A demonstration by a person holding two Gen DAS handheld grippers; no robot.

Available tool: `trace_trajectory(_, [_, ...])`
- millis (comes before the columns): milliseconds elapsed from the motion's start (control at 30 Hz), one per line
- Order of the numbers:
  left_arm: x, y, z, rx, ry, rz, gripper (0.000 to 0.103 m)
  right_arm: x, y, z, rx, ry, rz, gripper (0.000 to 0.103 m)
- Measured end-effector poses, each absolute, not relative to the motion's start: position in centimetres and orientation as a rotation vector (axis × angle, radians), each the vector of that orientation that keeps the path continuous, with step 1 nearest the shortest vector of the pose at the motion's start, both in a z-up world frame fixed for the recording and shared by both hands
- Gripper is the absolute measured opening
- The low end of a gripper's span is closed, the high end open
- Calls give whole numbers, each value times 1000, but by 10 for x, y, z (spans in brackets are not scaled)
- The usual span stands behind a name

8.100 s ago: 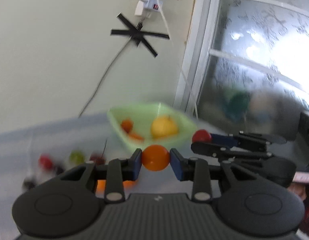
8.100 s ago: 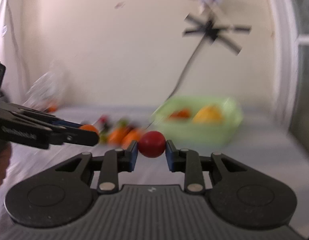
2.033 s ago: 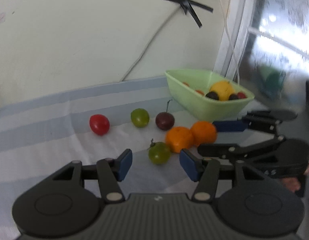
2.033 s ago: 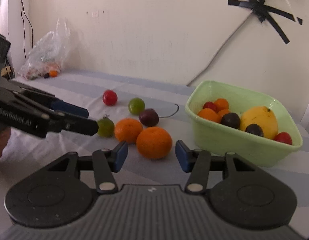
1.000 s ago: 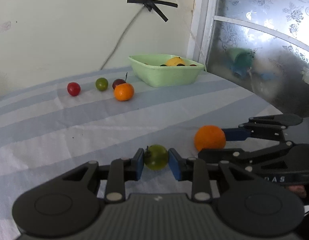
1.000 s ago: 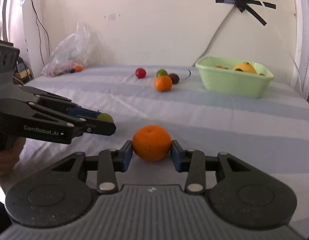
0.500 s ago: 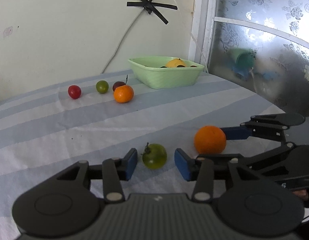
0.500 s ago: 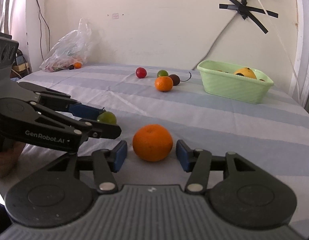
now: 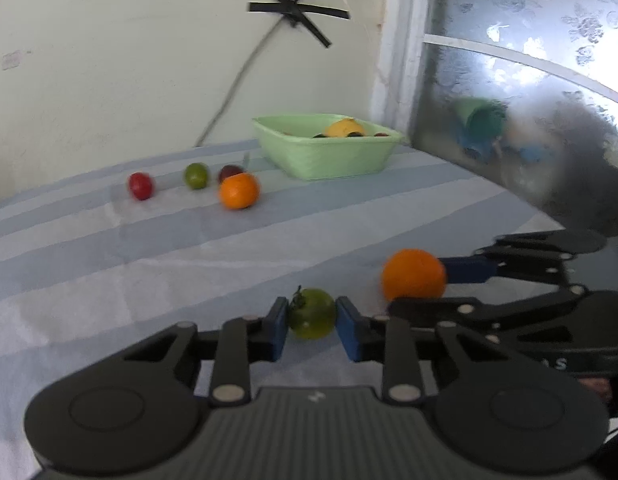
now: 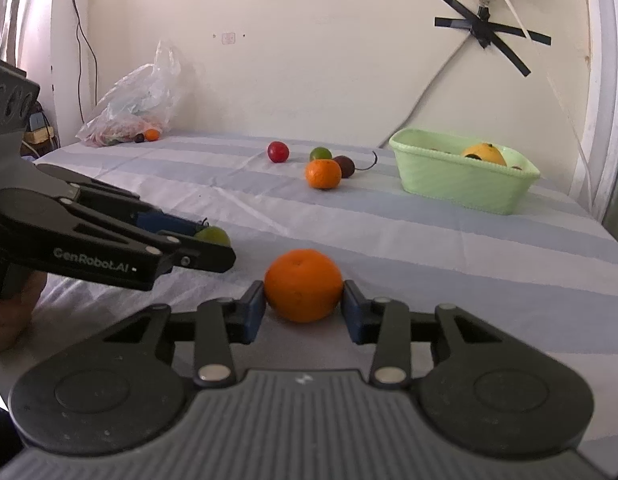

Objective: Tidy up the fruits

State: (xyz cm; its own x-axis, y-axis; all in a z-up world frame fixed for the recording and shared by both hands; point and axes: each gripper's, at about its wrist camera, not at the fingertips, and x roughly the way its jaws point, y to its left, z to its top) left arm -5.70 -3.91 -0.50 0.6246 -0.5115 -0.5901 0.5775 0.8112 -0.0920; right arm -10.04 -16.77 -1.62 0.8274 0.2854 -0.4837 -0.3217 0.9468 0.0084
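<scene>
My left gripper point(image 9: 312, 329) is shut on a green tomato point(image 9: 312, 313) low over the striped cloth. My right gripper point(image 10: 304, 309) is shut on an orange point(image 10: 303, 285), which also shows in the left wrist view point(image 9: 413, 280). The green tomato also shows in the right wrist view point(image 10: 213, 236). The green basket point(image 10: 461, 178) holds a yellow fruit point(image 10: 484, 153) and small dark fruits at the far right. Near it lie a second orange point(image 10: 323, 174), a dark plum point(image 10: 345, 166), a green fruit point(image 10: 320, 155) and a red tomato point(image 10: 278, 151).
A plastic bag point(image 10: 137, 104) with fruit lies at the far left by the wall. A cable point(image 10: 433, 84) hangs down the wall to the table. A frosted window point(image 9: 529, 92) stands to the right of the basket.
Half a second ago both grippers were open around their fruits. Now both have shut on them, the left on the green tomato and the right on the orange.
</scene>
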Motion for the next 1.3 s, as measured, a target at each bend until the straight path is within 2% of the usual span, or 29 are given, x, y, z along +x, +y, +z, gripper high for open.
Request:
trace_trajectory(133, [-29, -55, 22, 90, 599, -659, 26, -78, -187, -4, -21, 496, 319, 43])
trace_trajectory(333, [50, -88, 54, 8, 580, -690, 26, -20, -220, 32, -29, 369, 223, 43])
trace_trajectory(567, [151, -118, 52, -146, 702, -684, 26, 51, -240, 27, -17, 370, 162, 43])
trace_trajectory(733, [186, -138, 36, -149, 756, -659, 29, 67, -241, 17, -44, 379, 161, 44])
trace_trajectory(800, [192, -144, 28, -144, 775, -655, 34, 69, -241, 14, -46, 374, 154, 45])
trace_trajectory(900, [196, -149, 23, -138, 786, -662, 34, 66, -245, 13, -21, 356, 156, 53])
trace_trajectory(1033, [187, -131, 40, -175, 743, -674, 34, 58, -246, 18, -19, 314, 139, 54])
trace_trajectory(1167, [161, -82, 73, -238, 637, -671, 34, 43, -250, 32, 21, 262, 146, 52])
trace_trajectory(1300, [121, -34, 79, -221, 585, -592, 35, 21, -247, 43, 72, 234, 204, 40])
